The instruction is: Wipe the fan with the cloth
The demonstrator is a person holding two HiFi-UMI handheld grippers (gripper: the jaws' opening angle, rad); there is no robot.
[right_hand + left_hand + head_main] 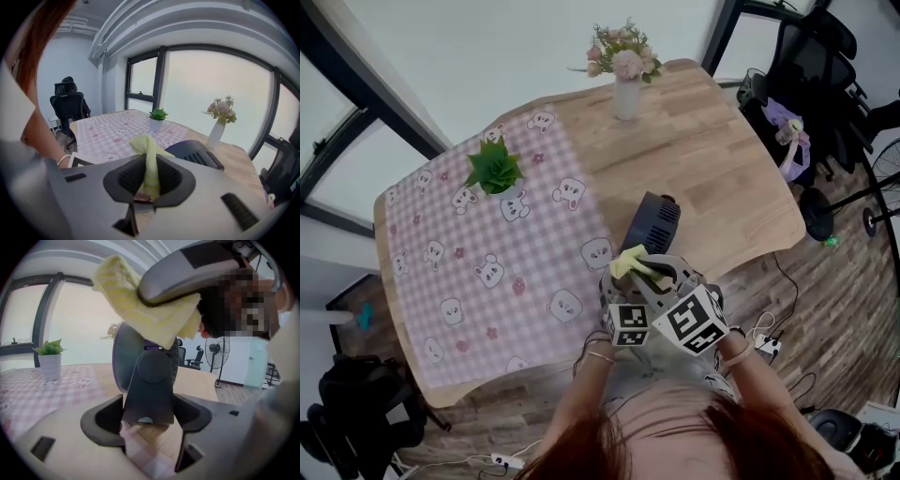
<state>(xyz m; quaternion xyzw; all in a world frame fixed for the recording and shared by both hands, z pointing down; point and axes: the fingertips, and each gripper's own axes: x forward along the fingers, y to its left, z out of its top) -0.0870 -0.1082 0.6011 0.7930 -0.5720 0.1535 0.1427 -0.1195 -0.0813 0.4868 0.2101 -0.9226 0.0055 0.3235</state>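
A small dark fan lies near the table's front edge, right of the checked mat. My left gripper is shut on the fan's dark stand, with the round fan head behind it. My right gripper is shut on a yellow cloth, which sticks up between its jaws. In the head view the cloth sits over the near end of the fan, held by the right gripper, with the left gripper just beside it. From the left gripper view the cloth hangs above the fan head.
A pink checked mat with bear prints covers the left half of the wooden table. A small potted plant stands on the mat and a white vase of flowers at the far edge. Office chairs and cables stand to the right.
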